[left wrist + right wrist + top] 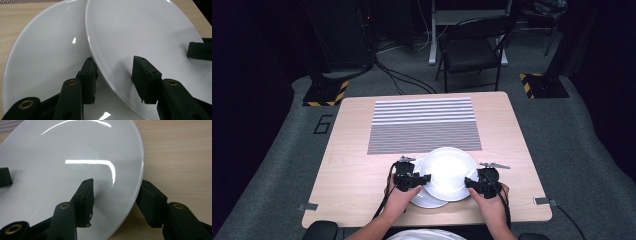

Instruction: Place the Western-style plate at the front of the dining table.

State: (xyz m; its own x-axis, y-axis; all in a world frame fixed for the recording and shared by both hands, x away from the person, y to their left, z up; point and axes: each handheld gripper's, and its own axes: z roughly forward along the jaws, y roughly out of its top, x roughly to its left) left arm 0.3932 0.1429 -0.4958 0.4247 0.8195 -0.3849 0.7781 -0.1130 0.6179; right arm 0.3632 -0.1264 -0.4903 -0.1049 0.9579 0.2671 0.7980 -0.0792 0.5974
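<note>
Two white plates lie overlapped near the table's front edge. The upper plate (449, 172) (150, 30) (75, 150) rests partly on the lower plate (427, 201) (50, 55). My left gripper (424, 180) (113, 60) straddles the upper plate's left rim, one jaw beneath the rim and one over the plate, and a gap shows at the pads, so it is open. At the opposite rim my right gripper (469, 184) (117, 182) straddles the edge the same way, open, its pads standing off the plate. A person's hands hold both grippers.
The wooden table (357, 165) carries a striped grey-and-white mat (424, 125) behind the plates. Beyond the far edge stands a black folding chair (472, 50). Two yellow-and-black stand bases (326, 93) (543, 85) and cables lie on the floor.
</note>
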